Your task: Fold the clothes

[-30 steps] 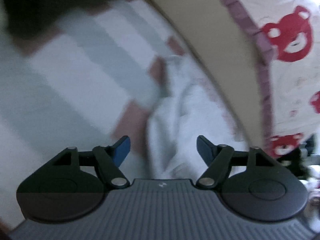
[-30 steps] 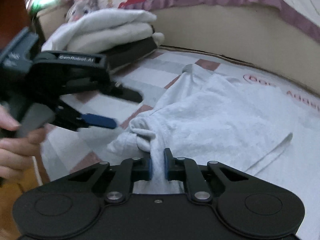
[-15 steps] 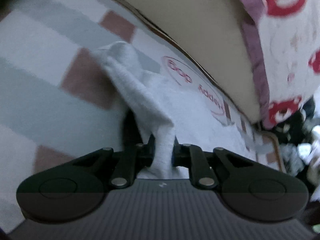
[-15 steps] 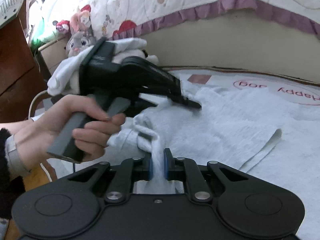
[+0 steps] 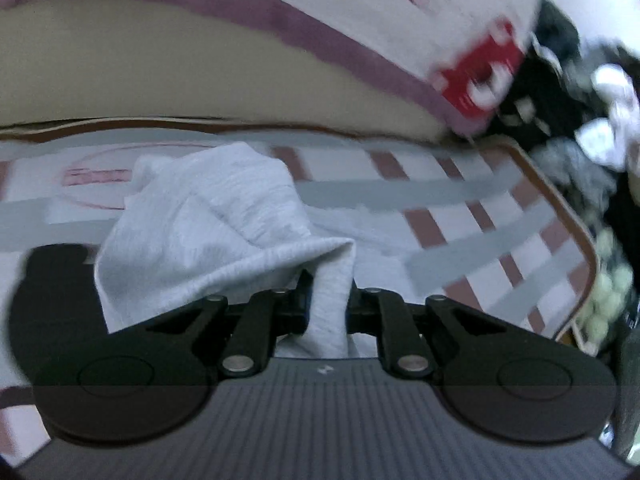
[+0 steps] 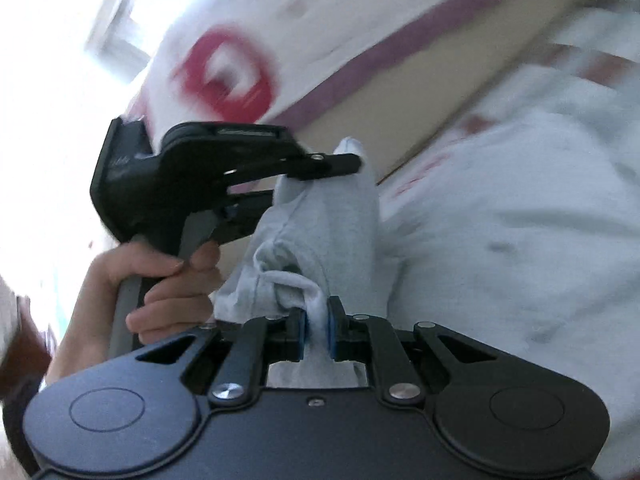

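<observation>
A white garment [image 5: 224,216] hangs bunched above the striped mat [image 5: 460,200]. My left gripper [image 5: 328,300] is shut on a fold of it, the cloth rising between its jaws. In the right wrist view the same white garment [image 6: 520,248] spreads to the right, and my right gripper [image 6: 317,330] is shut on a rolled edge of it. The left gripper [image 6: 352,164] appears there too, held by a hand [image 6: 160,288], pinching the garment's upper corner just above the right gripper.
A beige bed side [image 5: 140,76] with a purple-trimmed, red-bear bedspread [image 5: 476,76] runs along the far edge of the mat. Dark patterned clothes [image 5: 580,128] are piled at the mat's right end.
My left gripper went from open beside the garment to shut on a fold, then lifted it and swung right. The right gripper kept its grip and rolled, tilting its view.
</observation>
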Demonstrator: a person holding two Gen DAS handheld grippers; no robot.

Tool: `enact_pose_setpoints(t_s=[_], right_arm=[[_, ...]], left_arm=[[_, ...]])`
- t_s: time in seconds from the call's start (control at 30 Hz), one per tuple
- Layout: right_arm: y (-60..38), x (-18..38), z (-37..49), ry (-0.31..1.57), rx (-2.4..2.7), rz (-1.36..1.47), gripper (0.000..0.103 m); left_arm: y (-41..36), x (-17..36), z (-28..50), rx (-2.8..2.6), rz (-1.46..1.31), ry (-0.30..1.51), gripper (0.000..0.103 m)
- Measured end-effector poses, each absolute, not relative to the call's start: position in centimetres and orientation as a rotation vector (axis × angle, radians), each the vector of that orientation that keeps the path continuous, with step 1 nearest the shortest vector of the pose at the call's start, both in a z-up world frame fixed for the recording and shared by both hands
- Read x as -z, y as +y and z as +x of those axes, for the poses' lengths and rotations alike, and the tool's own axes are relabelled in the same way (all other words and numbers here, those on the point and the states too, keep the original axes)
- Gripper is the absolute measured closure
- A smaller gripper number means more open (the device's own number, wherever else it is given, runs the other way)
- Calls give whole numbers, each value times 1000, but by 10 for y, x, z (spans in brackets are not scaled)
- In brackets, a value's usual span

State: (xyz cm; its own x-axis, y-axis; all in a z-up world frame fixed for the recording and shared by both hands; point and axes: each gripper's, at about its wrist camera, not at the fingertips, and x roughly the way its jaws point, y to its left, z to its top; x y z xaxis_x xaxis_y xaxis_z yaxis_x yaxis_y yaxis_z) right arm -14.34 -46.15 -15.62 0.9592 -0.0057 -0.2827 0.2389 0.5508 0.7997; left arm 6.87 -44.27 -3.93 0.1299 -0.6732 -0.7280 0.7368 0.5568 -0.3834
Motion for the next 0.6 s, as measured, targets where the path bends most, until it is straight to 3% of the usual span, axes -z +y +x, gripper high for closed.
enact_pose_setpoints(t_s=[0.23, 0.6], right_arm=[[-498, 205, -194, 312, 367, 1098, 90], [-496, 204, -199, 297, 393, 970, 90]], left_arm=[[-513, 102, -3, 998, 164, 1106, 95], [-542, 84, -22, 1087, 189, 1061, 95]])
